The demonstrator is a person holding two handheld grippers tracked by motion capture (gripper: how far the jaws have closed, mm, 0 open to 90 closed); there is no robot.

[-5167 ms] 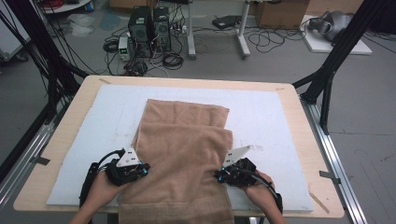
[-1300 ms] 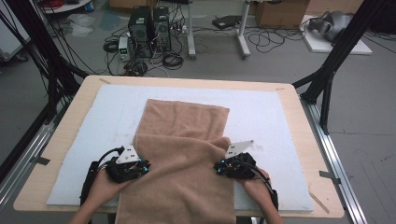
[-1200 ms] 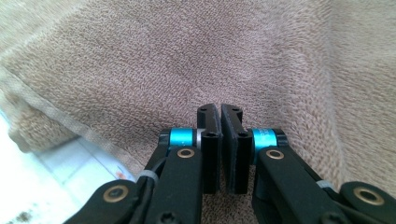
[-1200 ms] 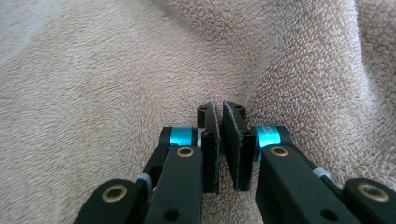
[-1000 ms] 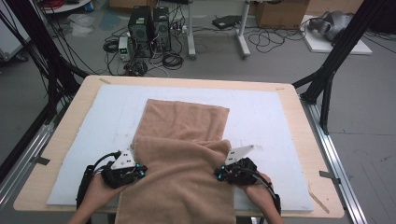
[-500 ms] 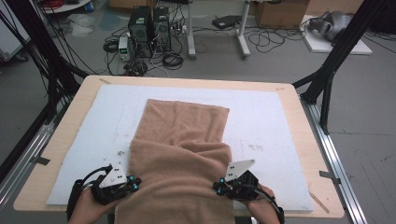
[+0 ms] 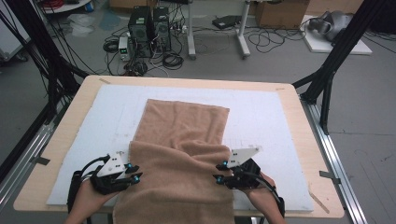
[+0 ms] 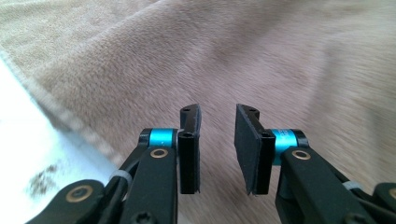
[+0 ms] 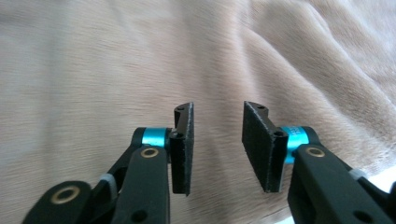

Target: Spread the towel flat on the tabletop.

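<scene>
High view: the brown towel [image 7: 180,158] lies on the white-padded tabletop [image 7: 261,112], its near part bunched over the far part. Left gripper [image 7: 133,173] and right gripper [image 7: 219,171] flank it, fingers just parted and empty. Release looks done; regripping an edge seems next.

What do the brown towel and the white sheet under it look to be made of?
Brown towel: soft terry-like cloth, matte, with short fuzzy nap and a stitched hem. White sheet: likely foam board or stiff mat, flat, matte, faintly marked.
</scene>
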